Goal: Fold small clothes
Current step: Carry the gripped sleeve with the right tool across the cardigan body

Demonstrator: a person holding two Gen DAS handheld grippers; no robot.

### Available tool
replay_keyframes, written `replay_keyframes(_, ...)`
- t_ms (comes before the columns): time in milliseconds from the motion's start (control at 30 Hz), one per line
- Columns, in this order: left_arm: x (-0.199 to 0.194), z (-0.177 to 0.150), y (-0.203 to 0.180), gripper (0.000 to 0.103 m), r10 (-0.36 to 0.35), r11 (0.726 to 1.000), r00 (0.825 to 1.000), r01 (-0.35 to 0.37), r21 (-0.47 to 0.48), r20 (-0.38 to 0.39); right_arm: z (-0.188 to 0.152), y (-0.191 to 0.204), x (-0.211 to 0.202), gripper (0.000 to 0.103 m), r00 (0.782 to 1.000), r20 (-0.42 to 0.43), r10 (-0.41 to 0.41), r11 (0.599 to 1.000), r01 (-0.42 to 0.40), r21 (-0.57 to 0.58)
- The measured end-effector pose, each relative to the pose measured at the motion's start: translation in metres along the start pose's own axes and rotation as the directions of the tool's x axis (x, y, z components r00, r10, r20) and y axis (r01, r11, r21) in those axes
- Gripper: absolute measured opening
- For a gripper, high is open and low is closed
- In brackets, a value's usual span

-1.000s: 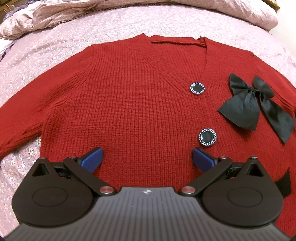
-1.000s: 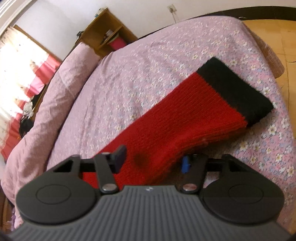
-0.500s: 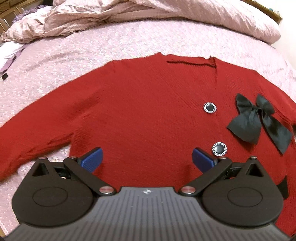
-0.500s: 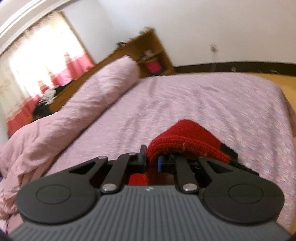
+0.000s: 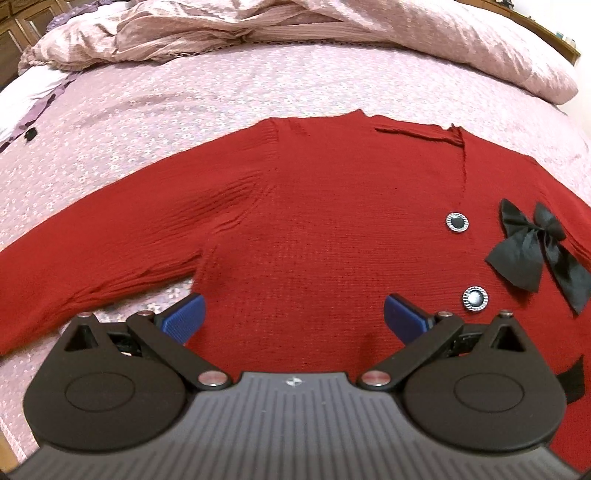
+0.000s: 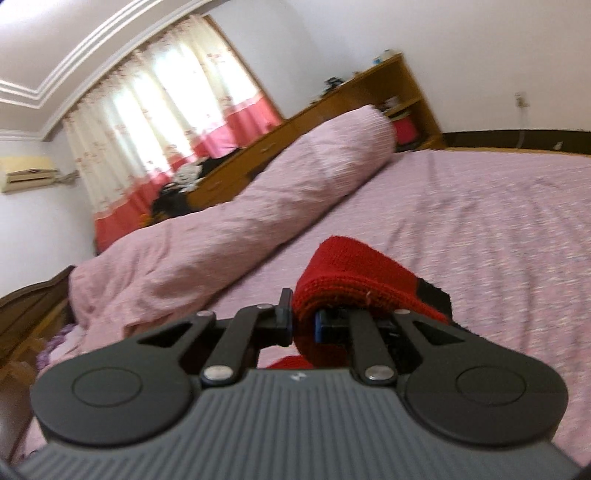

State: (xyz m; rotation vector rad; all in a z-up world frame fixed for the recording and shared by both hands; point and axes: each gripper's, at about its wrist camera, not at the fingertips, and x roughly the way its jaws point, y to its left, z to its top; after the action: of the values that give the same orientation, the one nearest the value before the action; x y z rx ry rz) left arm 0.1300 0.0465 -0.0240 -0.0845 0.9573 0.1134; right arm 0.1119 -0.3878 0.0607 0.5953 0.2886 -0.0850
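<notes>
Red cardigan lies flat, front up, on the pink floral bedspread, collar toward the rolled quilt. One sleeve is still spread out to the side. We have the other sleeve up off the bed, pinched in the right gripper. Its jaws are clamped narrow on the red knit just short of the black cuff.

Risks, biggest first:
- The whole garment drags. If we swing the lifted sleeve across too fast, the body probably slides on the bedspread and the fold line goes crooked. The left gripper hangs over the hem with jaws wide, holding nothing, so nothing pins the body.
- The sleeve slips. The grip is on a bunched fold of loose knit, so a tug could pull it free mid-swing.
- The bow gets crushed or creased if the sleeve lands on it.
- The buttons are a minor snag point for the knit.
</notes>
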Motion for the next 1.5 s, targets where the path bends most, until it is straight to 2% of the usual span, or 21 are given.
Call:
replay_keyframes(167,-0.004,-0.002,0.011,0.103,0.009,1.000,1.000,-0.009,-0.020,0.006,-0.011,0.031,0.010,0.013,0.995,-0.022,0.095,0.995,-0.095,0.009)
replay_keyframes(333,-0.009,-0.002,0.021,0.103,0.021,0.999,1.000,-0.021,-0.035,0.019,-0.024,0.063,0.020,0.013,0.981,-0.053,0.185,0.983,-0.184,0.011)
replay_keyframes(500,-0.012,-0.004,0.031,0.103,0.029,0.998,0.999,-0.027,-0.057,0.025,-0.047,0.092,0.031,0.013,0.956,-0.097,0.278,0.960,-0.278,0.015)
replay_keyframes(700,-0.014,-0.006,0.043,0.103,0.044,0.996,0.999,-0.041,-0.076,0.031,-0.082,0.115,0.047,0.013,0.928,-0.170,0.332,0.943,-0.331,0.033)
replay_keyframes(867,-0.017,-0.007,0.055,0.103,0.061,0.993,0.997,-0.057,-0.099,0.041,-0.112,0.138,0.056,0.013,0.903,-0.206,0.376,0.923,-0.384,0.002)
replay_keyframes(1033,-0.015,-0.010,0.065,0.103,0.070,0.991,0.997,-0.066,-0.115,0.035,-0.146,0.149,0.065,0.013,0.883,-0.280,0.378,0.915,-0.401,-0.030)
replay_keyframes(1267,-0.014,-0.012,0.071,0.103,0.085,0.989,0.996,-0.080,-0.121,0.035,-0.186,0.156,0.086,0.014,0.857,-0.393,0.334,0.919,-0.388,-0.065)
replay_keyframes(1400,-0.014,-0.013,0.072,0.103,0.084,0.989,0.996,-0.079,-0.123,0.035,-0.206,0.159,0.096,0.016,0.824,-0.475,0.309,0.916,-0.393,-0.085)
replay_keyframes(1500,-0.014,-0.013,0.072,0.103,0.085,0.989,0.996,-0.080,-0.125,0.034,-0.215,0.158,0.099,0.023,0.811,-0.519,0.269,0.928,-0.362,-0.086)
